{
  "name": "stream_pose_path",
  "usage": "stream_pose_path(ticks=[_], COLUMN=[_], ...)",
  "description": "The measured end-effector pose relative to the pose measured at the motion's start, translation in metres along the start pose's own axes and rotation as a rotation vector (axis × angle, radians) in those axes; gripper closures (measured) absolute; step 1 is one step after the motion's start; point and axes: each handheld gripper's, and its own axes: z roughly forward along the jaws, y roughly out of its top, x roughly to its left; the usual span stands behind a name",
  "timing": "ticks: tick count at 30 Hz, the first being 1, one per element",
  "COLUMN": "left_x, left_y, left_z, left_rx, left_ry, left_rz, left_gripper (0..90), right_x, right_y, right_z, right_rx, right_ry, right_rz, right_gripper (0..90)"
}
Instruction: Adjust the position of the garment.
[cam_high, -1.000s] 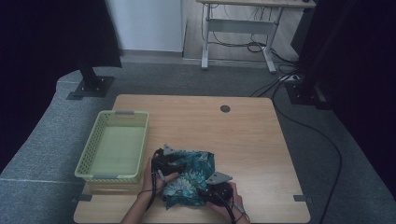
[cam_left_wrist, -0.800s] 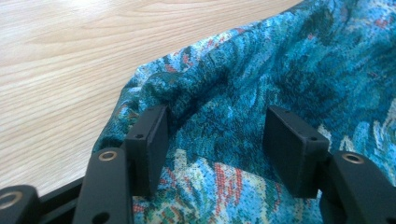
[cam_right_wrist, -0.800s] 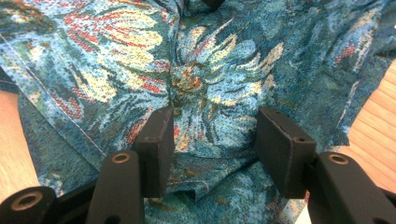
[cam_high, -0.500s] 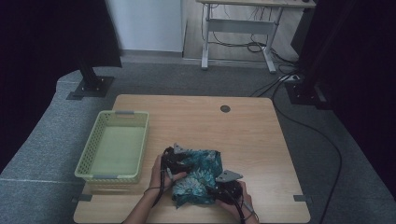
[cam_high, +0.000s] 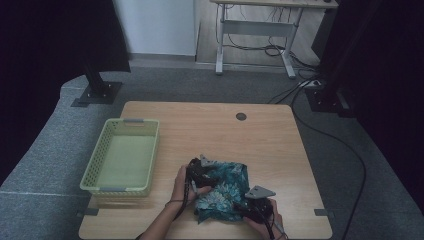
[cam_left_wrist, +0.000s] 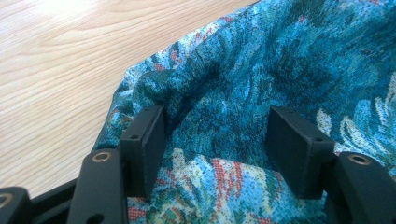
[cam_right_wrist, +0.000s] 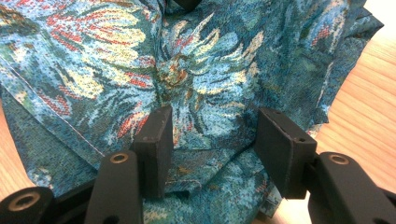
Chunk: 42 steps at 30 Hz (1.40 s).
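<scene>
At the lower middle of the frame, a crumpled blue flowered cloth (cam_high: 223, 189) lies on the wooden worktop (cam_high: 210, 131), right of a green basket (cam_high: 122, 157). My left gripper (cam_left_wrist: 215, 135) and right gripper (cam_right_wrist: 212, 140) both hover with fingers spread apart, fabric lying between them but not pinched. The cloth looks light, soft and floppy, likely to sag and slide. I judge a hemmed edge or thick fold, like the seam at lower left in the right gripper view, gives the surest hold.
</scene>
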Motion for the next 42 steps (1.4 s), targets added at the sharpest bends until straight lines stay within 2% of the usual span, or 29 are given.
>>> stream_pose_path(ticks=[2,3,4,5,6,9,19,27,31,34,38,41,42], left_x=[-0.005,-0.005,-0.008,-0.013,-0.013,-0.023,-0.043,-0.048,-0.044,-0.04,-0.026,-0.015,-0.012], left_y=[0.002,0.002,0.004,0.005,0.005,0.007,0.008,0.006,0.005,0.003,-0.001,-0.006,-0.008], left_z=[0.003,0.003,0.004,0.006,0.006,0.01,0.012,0.009,0.003,-0.009,-0.024,-0.03,-0.031], left_rx=[0.001,0.001,0.002,0.002,0.002,-0.006,0.0,0.002,-0.023,-0.068,-0.094,-0.103,-0.101], left_ry=[-0.009,-0.009,-0.014,-0.019,-0.019,-0.027,-0.056,-0.066,-0.09,-0.073,-0.055,-0.079,-0.073], left_rz=[0.009,0.009,0.011,0.024,0.024,0.041,0.086,0.095,0.054,0.038,-0.002,-0.044,-0.05], left_gripper=[37.6,37.7,37.7,37.6,37.6,37.6,37.5,37.5,38.7,38.7,38.2,38.2,38.2], right_x=[-0.001,0.0,0.0,0.004,0.004,0.008,0.003,0.0,-0.003,-0.005,-0.007,-0.006,-0.006], right_y=[-0.002,-0.004,-0.004,-0.007,-0.007,-0.013,-0.031,-0.039,-0.044,-0.045,-0.046,-0.046,-0.046], right_z=[-0.004,-0.007,-0.007,-0.012,-0.012,-0.02,-0.038,-0.044,-0.046,-0.051,-0.058,-0.06,-0.061], right_rx=[0.006,0.01,0.01,0.016,0.016,0.019,0.012,-0.001,-0.036,-0.077,-0.113,-0.122,-0.127], right_ry=[-0.017,-0.044,-0.044,-0.118,-0.118,-0.175,-0.17,-0.138,-0.116,-0.109,-0.101,-0.1,-0.098], right_rz=[-0.004,-0.021,-0.021,-0.073,-0.073,-0.119,-0.066,-0.014,0.031,0.055,0.079,0.078,0.074], right_gripper=[45.2,44.5,44.5,44.5,44.5,45.6,46.1,46.1,45.7,45.7,45.6,45.6,45.6])
